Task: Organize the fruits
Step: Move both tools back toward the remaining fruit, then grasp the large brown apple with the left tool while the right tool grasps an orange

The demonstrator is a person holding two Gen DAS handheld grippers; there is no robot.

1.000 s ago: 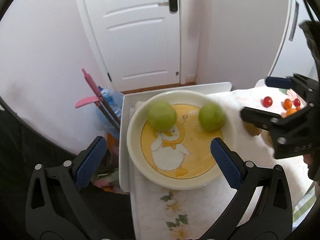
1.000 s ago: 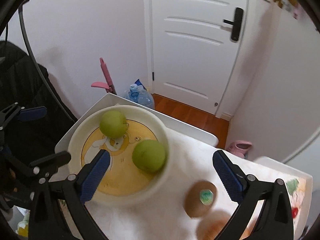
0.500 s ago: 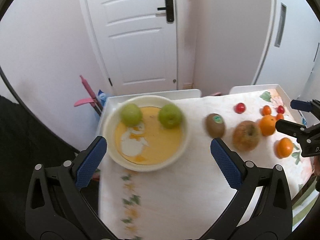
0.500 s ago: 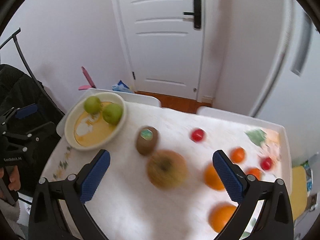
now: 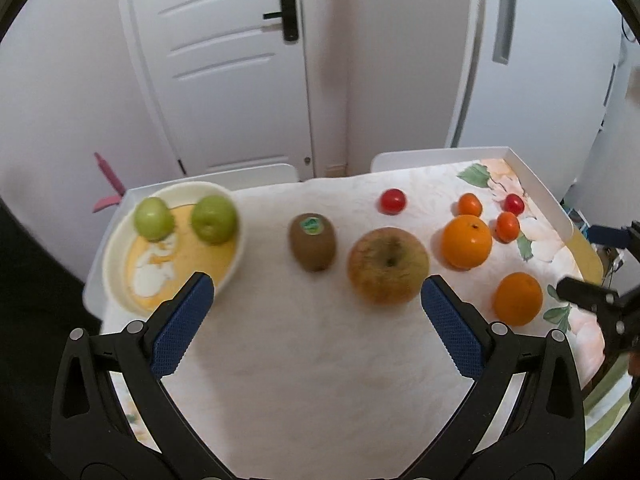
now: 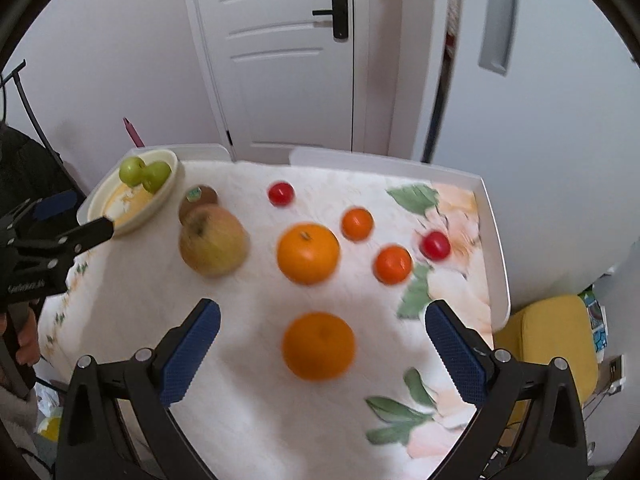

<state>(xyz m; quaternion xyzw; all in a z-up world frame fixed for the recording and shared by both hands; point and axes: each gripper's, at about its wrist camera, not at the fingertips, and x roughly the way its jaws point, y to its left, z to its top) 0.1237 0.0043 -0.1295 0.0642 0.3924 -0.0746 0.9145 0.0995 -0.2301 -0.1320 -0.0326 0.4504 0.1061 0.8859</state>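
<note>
A cream bowl (image 5: 120,276) (image 6: 168,194) with a duck picture holds two green apples (image 5: 213,219) (image 6: 157,175) at the table's left end. On the cloth lie a kiwi (image 5: 312,241), a big yellow-brown apple (image 5: 387,265) (image 6: 212,240), two oranges (image 5: 466,241) (image 6: 319,345), two small orange fruits (image 6: 393,264) and two red ones (image 5: 393,201) (image 6: 435,245). My left gripper (image 5: 316,300) is open above the cloth in front of the kiwi and big apple. My right gripper (image 6: 322,328) is open, with the near orange between its fingers, not gripped.
The table is a white tray-edged top (image 6: 494,240) under a floral cloth. A white door (image 5: 224,64) and walls stand behind. A yellow stool (image 6: 548,332) is at the right, a pink tool (image 5: 106,184) at the left. A hand (image 6: 24,340) holds the left gripper.
Both grippers have pulled back from the bowl and swung right, so the whole row of fruit has come into view. The right gripper now frames the near orange. Both stay open.
</note>
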